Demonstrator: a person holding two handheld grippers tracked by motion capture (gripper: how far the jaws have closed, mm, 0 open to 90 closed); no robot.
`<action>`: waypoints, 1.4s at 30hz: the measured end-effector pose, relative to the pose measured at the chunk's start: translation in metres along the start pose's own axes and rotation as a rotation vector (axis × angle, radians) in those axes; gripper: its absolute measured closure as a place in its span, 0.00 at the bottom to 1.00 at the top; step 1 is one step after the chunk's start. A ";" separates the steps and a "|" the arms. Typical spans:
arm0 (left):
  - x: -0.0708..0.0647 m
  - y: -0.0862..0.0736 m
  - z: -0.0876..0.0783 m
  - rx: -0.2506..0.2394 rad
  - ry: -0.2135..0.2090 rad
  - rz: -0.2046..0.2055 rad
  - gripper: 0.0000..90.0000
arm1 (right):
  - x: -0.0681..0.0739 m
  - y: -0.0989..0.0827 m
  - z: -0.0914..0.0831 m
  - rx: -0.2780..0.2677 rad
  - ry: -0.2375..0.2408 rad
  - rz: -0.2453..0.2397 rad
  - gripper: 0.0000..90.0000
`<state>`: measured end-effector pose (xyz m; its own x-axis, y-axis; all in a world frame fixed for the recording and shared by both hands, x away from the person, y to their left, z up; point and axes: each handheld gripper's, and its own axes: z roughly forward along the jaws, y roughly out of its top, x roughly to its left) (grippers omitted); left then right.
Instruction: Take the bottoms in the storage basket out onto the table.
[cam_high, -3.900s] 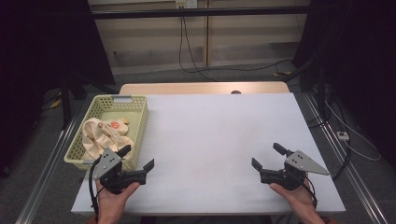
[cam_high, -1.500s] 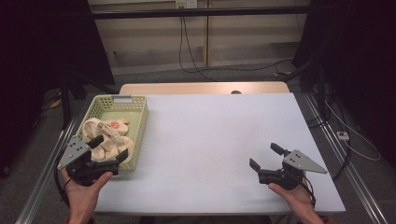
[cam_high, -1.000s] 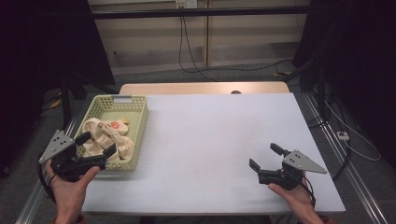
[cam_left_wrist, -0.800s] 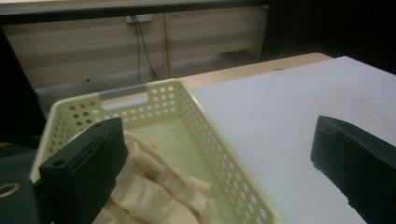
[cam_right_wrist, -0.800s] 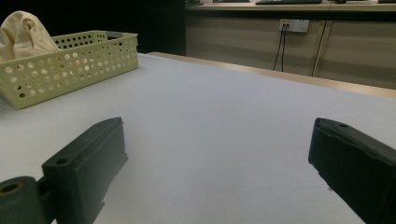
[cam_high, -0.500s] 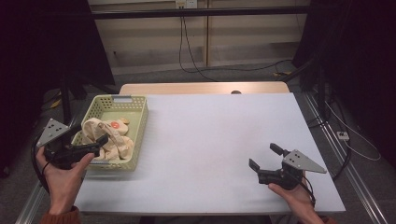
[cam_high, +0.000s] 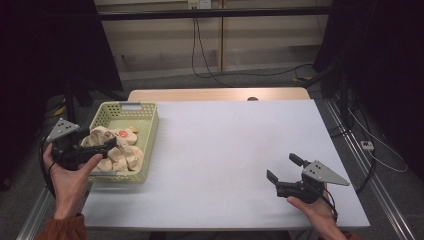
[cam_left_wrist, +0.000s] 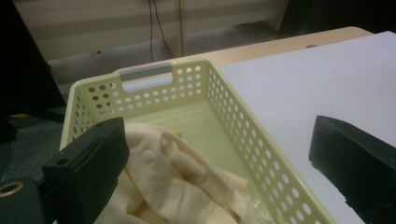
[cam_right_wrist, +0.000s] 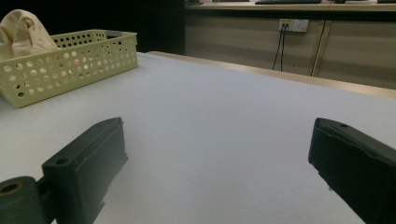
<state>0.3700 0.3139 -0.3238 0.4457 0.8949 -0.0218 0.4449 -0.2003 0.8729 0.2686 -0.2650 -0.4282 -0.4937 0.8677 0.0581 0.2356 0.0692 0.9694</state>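
- Left gripper (cam_high: 102, 150) at the near-left corner of the perforated green basket (cam_high: 148, 131), jaws apart, over the cream cloth (cam_left_wrist: 177, 186) (not gripping).
- Cloth heaped in the basket's near half.
- Right gripper (cam_high: 283, 174) well right of the basket, jaws apart, empty.

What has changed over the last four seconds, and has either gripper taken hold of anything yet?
The left gripper swung from the table's front edge out to the left and now reaches over the basket rim, jaws open astride the cream garment, nothing gripped yet. The right gripper stayed open, low over the white table; basket and garment lie as before.
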 end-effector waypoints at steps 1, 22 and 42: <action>0.001 0.001 0.001 0.002 0.009 0.003 0.05 | 0.000 0.000 0.000 0.001 0.001 -0.001 0.04; 0.030 0.017 0.041 0.079 0.068 -0.091 0.07 | 0.001 -0.001 0.003 0.027 0.019 0.000 0.04; 0.042 -0.003 0.079 0.249 0.079 -0.149 0.11 | 0.003 -0.002 0.005 0.041 0.025 -0.003 0.04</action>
<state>0.4480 0.3205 -0.3660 0.3036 0.9481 -0.0943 0.6818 -0.1471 0.7166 0.2713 -0.2600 -0.4311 -0.5148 0.8550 0.0620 0.2681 0.0919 0.9590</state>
